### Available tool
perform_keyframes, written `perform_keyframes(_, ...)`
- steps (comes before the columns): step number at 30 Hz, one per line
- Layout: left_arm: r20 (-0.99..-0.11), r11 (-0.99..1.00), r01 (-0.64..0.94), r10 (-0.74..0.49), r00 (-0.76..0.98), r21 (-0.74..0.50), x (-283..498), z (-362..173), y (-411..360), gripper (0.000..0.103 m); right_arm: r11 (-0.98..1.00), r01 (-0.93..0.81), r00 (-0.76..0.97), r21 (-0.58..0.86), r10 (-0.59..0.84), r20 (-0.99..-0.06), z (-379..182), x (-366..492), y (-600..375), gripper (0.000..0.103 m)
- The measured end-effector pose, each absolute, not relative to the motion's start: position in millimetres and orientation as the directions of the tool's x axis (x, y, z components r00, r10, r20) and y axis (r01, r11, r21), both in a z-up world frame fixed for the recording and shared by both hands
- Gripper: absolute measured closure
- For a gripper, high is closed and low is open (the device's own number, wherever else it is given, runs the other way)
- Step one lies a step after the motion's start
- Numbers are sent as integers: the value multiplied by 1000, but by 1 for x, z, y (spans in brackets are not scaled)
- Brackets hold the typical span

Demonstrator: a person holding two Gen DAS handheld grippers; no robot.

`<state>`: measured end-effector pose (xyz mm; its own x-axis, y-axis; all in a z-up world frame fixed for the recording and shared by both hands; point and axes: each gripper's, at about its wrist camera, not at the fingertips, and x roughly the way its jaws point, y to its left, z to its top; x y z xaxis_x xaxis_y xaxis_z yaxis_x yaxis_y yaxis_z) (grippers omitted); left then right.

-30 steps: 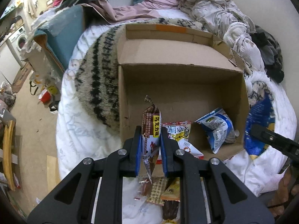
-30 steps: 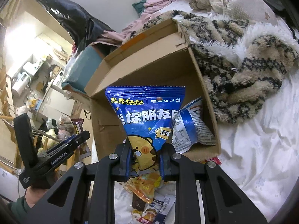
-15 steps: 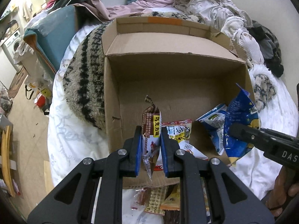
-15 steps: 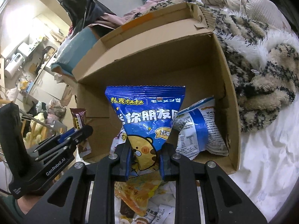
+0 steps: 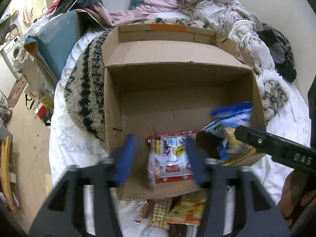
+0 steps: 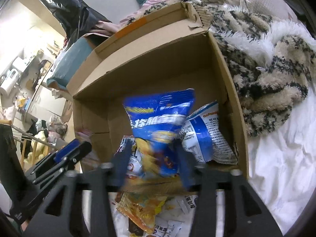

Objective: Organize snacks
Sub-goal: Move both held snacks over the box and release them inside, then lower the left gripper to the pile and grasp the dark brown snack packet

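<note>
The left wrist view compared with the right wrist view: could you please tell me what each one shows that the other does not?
Only the left wrist view shows the white washing machine and the dark clothes pile. Only the right wrist view shows the blue-and-white printed snack bag clearly. Both share the open brown cardboard box, the blurred blue foil snack bag, the orange snack packet lying outside the box, and the opening left gripper and right gripper.
</note>
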<state>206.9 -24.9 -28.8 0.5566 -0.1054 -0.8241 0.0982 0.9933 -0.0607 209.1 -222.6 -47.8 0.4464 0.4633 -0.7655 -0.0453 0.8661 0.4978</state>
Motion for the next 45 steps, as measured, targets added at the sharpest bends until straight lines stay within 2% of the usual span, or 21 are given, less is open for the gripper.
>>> perform_keyframes(2, -815, 992, 109, -112, 568, -61, 206, -26, -26, 31, 874, -38, 466, 484, 444, -765, -46, 207, -227, 28)
perform_keyframes(5, -809, 992, 113, -109, 577, -53, 204, -25, -26, 24, 866, -23, 457, 499, 453, -765, -47, 208, -231, 28)
perform_keyframes(16, -808, 995, 81, -99, 581, -64, 202, -24, -16, 23, 866, -35, 444, 499, 460, -769, -47, 207, -224, 28)
perform_keyframes(23, -778, 997, 76, -70, 624, -29, 196, -14, -12, 24, 864, -41, 451, 502, 465, -762, -42, 205, -225, 28)
perform_keyframes(36, -760, 994, 75, -106, 641, -75, 168, 1, -2, 23, 868, -64, 488, 492, 457, -744, -19, 179, -232, 28)
perform_keyframes(39, -759, 994, 69, -111, 642, -87, 157, 3, 0, 16, 870, -68, 490, 489, 456, -743, -17, 167, -235, 28)
perform_keyframes(43, -761, 994, 60, -110, 639, -93, 142, 5, 5, 12, 865, -69, 495, 496, 461, -736, -12, 156, -238, 28)
perform_keyframes(45, -769, 995, 52, -102, 631, -90, 136, 3, 7, 10, 865, -66, 494, 498, 462, -737, -13, 149, -239, 23)
